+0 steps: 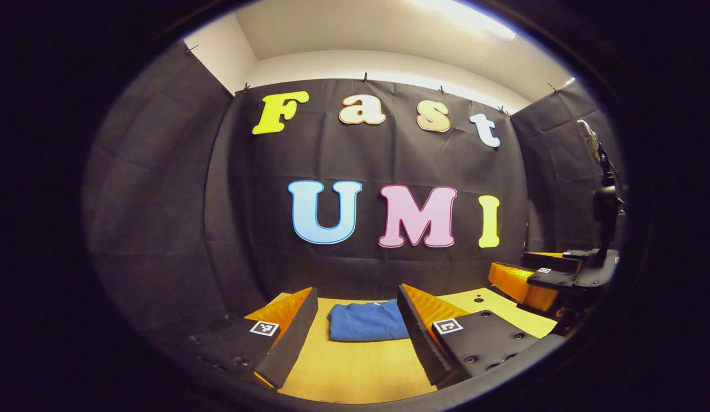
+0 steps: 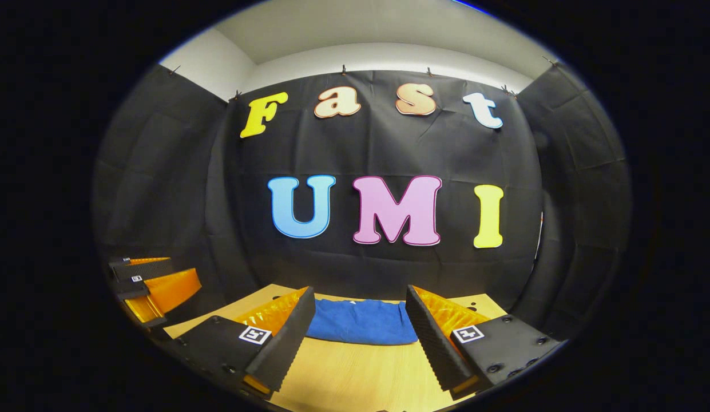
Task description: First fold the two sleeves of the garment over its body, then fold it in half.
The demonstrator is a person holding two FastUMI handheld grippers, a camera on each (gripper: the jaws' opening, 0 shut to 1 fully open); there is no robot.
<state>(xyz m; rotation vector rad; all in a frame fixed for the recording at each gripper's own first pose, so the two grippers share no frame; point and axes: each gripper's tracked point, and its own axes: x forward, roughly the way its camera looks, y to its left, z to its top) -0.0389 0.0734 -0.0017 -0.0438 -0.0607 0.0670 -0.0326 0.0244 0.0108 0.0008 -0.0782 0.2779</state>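
A blue garment [image 1: 367,321] lies folded into a compact bundle on the wooden table [image 1: 355,372], close to the back wall. In the left gripper view my left gripper [image 1: 355,335] is open, held above the table short of the garment, nothing between its fingers. The right gripper [image 1: 552,277] appears at the far right of that view, raised off the table. In the right gripper view the garment [image 2: 361,322] lies ahead between the fingers, and my right gripper [image 2: 357,337] is open and holds nothing. The left gripper [image 2: 154,283] shows at the far left there.
Black cloth walls close the booth at the back and on both sides. A dark stand [image 1: 605,200] rises at the right edge of the left gripper view. Bare wooden table [image 2: 366,375] stretches between the garment and the front edge.
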